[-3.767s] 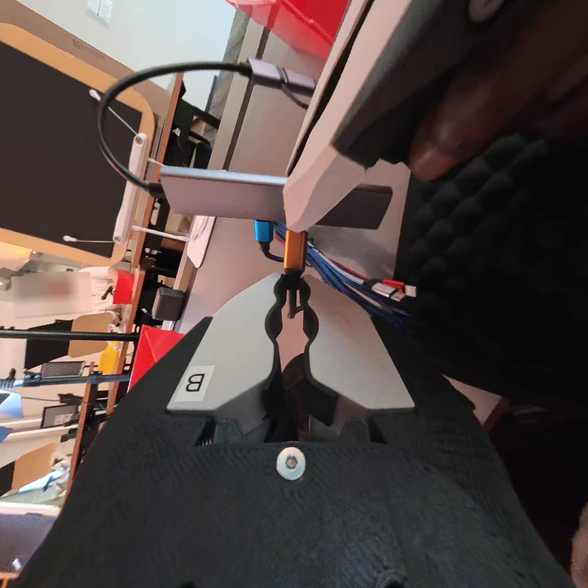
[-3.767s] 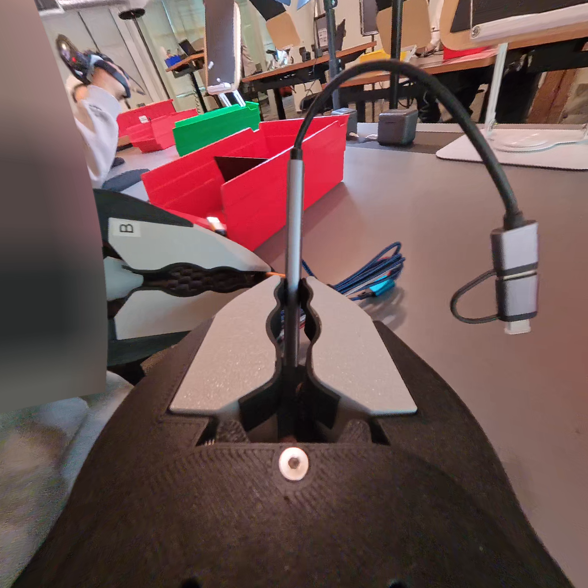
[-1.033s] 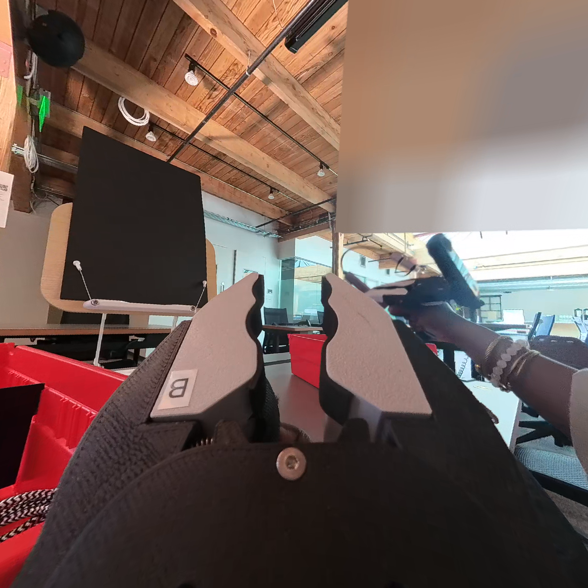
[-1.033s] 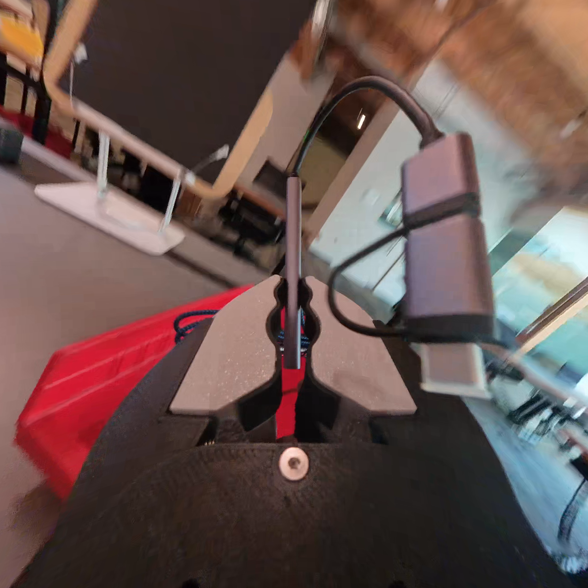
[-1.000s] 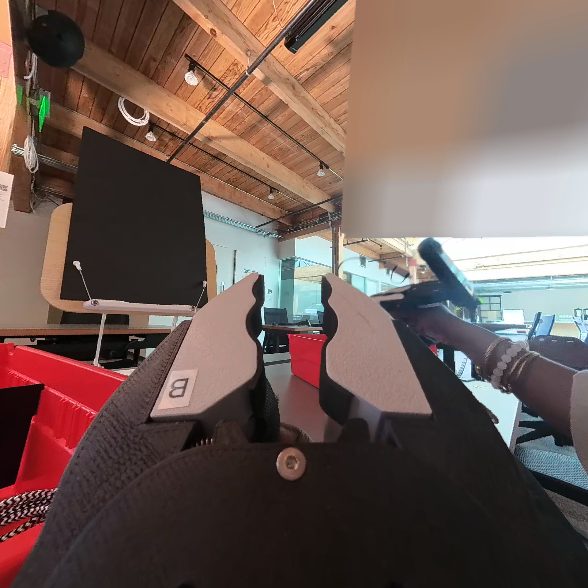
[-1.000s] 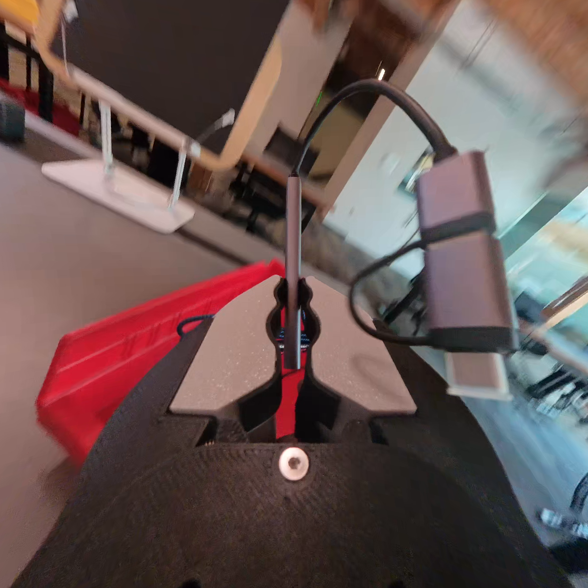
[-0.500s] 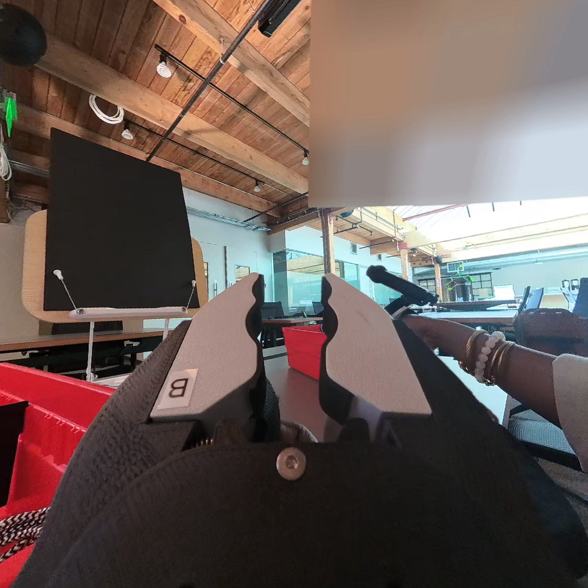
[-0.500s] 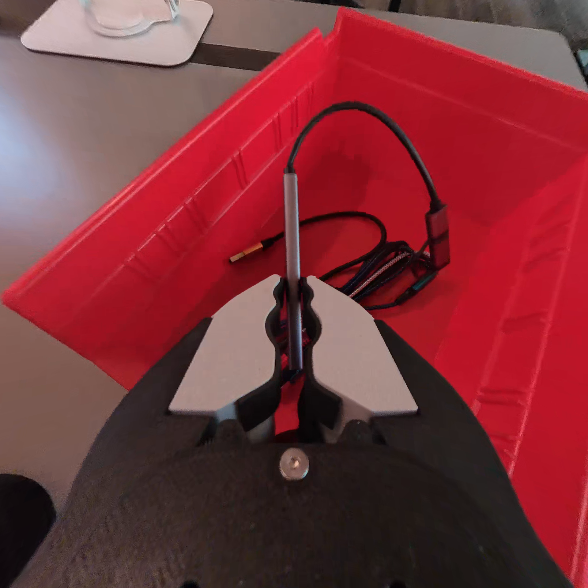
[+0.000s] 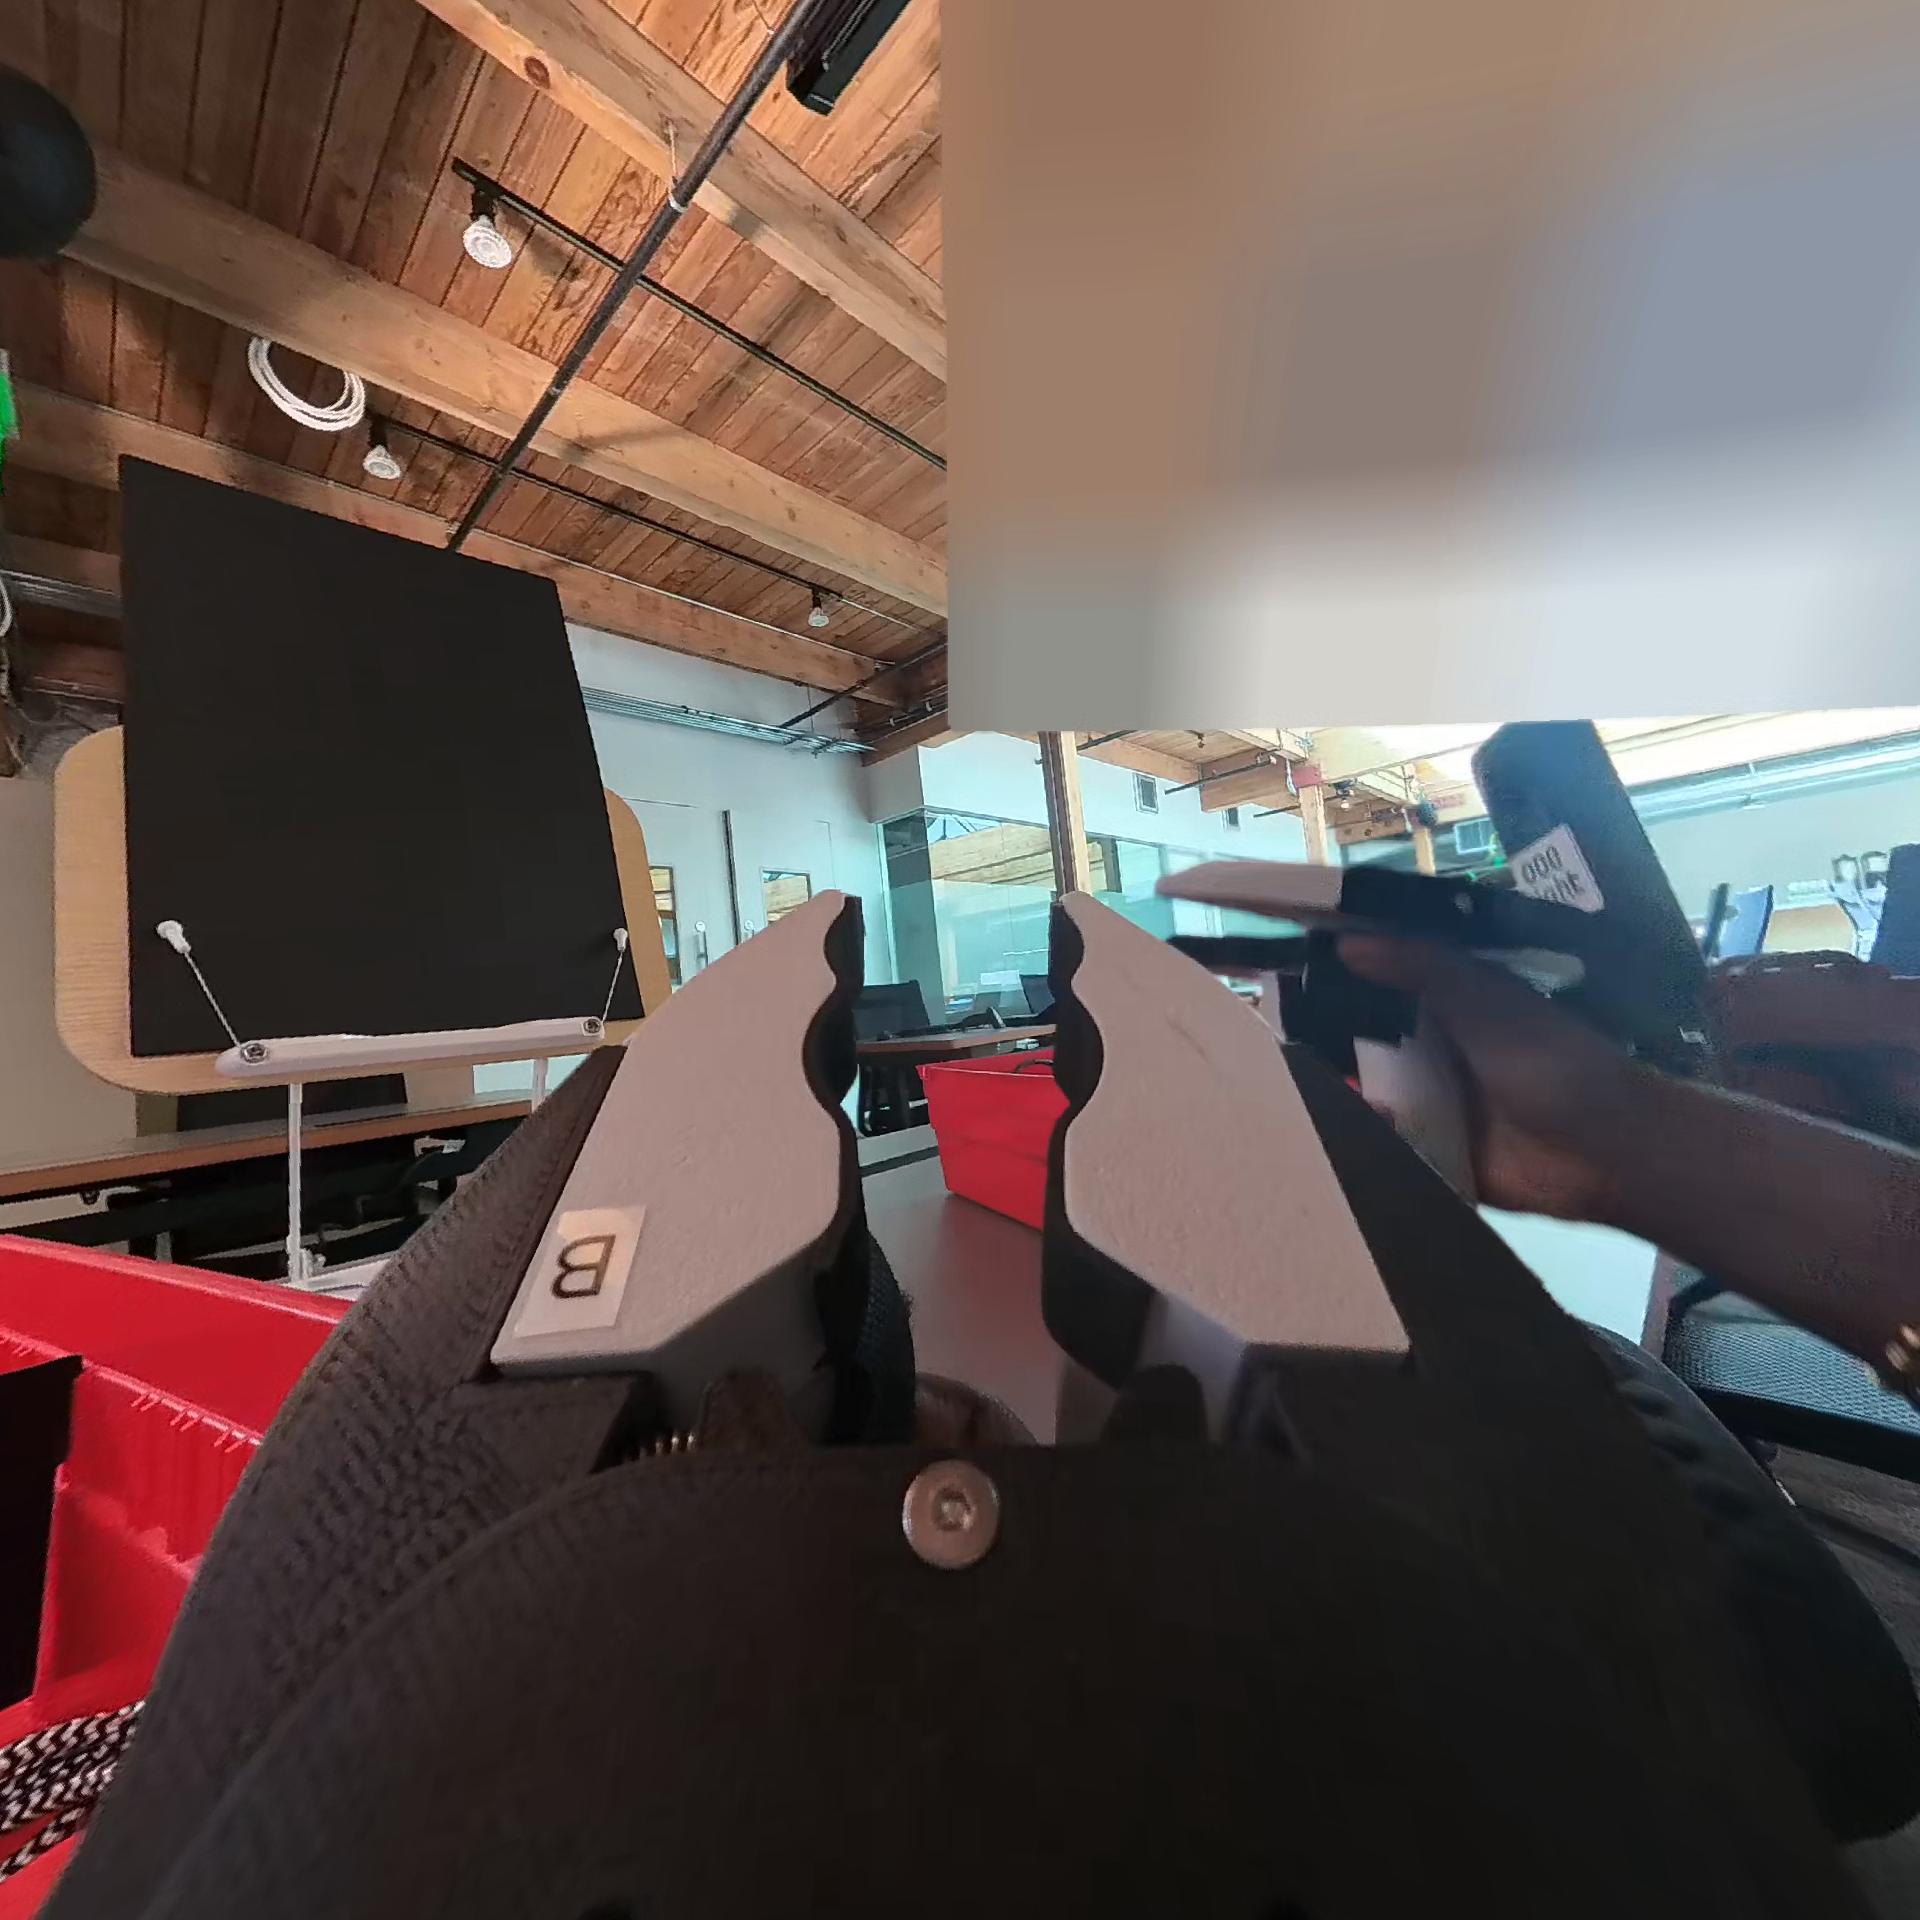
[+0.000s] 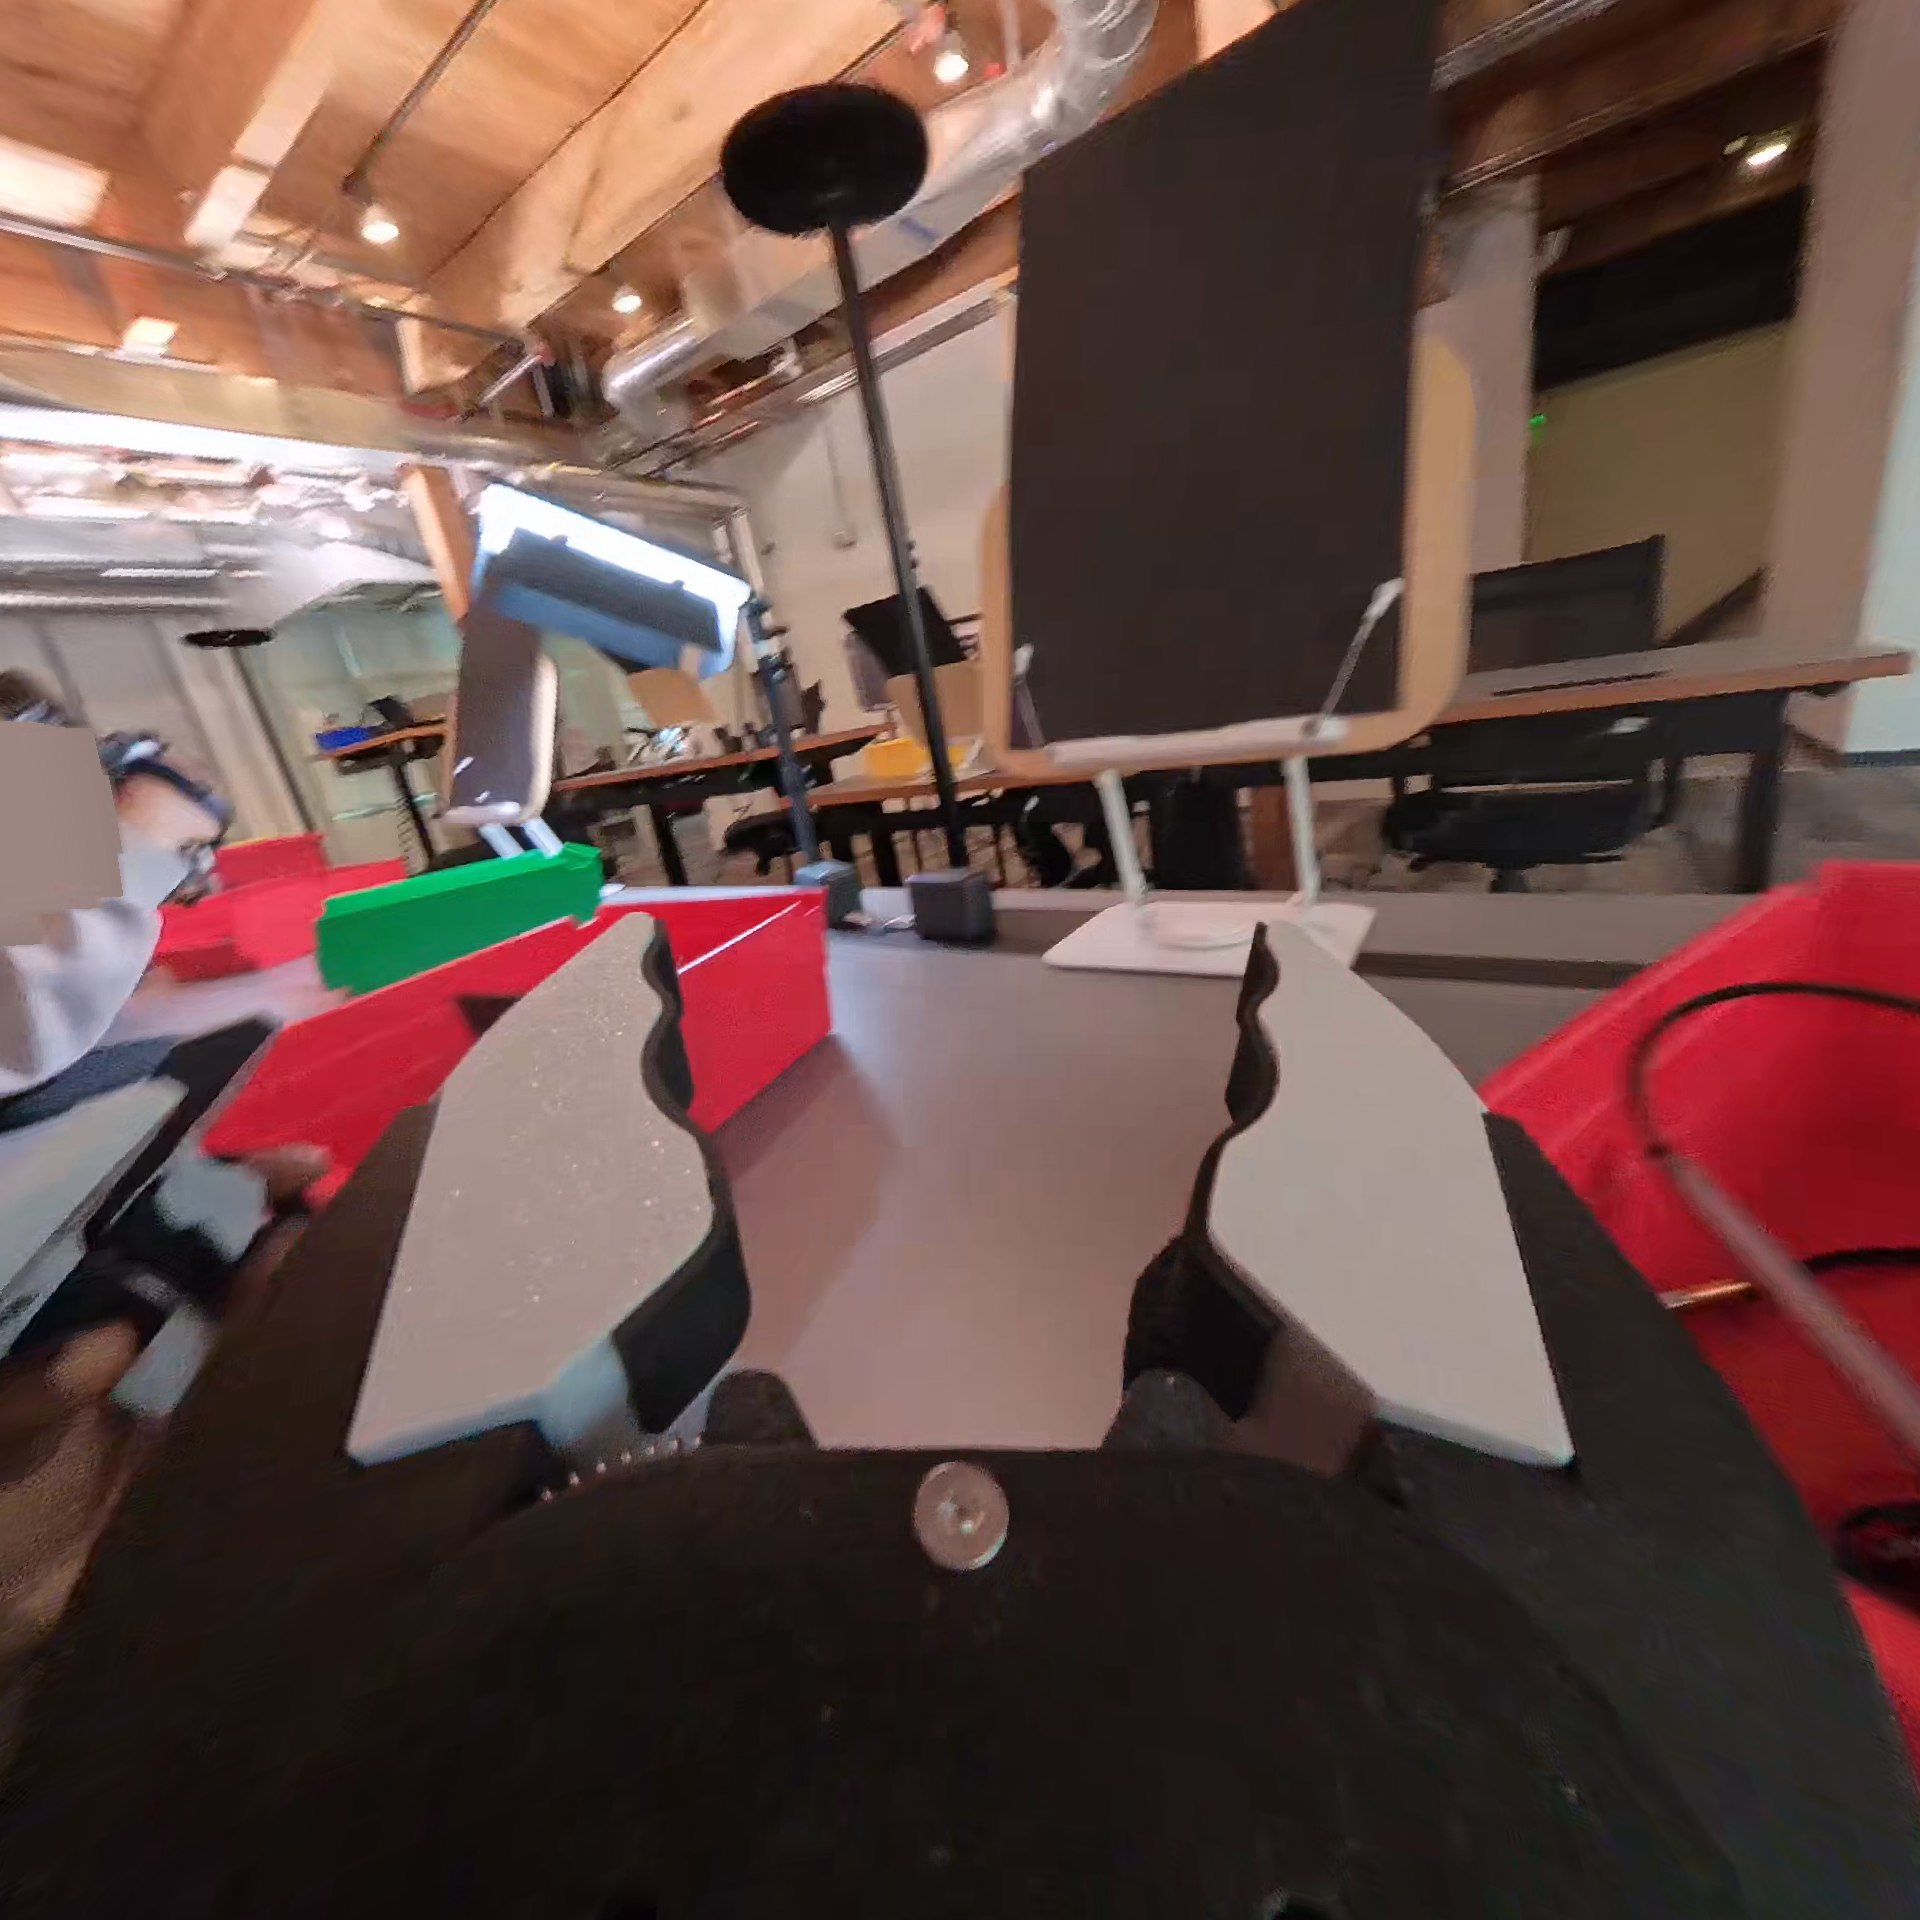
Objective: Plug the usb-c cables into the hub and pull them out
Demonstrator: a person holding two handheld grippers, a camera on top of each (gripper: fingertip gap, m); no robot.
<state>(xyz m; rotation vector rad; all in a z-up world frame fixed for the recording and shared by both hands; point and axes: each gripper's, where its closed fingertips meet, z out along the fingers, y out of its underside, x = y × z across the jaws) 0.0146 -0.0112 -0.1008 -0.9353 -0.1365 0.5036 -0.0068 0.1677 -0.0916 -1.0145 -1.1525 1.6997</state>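
— While the left gripper [image 9: 954, 935] points level over the table [image 9: 961, 1247], how do its jaws stand?
— Partly apart, empty. A red bin [image 9: 987, 1127] lies ahead; the right gripper [image 9: 1247, 894] shows blurred beside it.

— And the right view?
— Jaws spread wide, empty, over bare table [image 10: 966, 1143]. The hub [image 10: 1808, 1320] lies in the red bin [image 10: 1704, 1049] at right.

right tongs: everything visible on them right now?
The right tongs are open and empty, the gap wide. Two light grey fingers with wavy black inner pads sit on a textured black body with one silver screw. They point level over the grey table, between two red bins, touching nothing.
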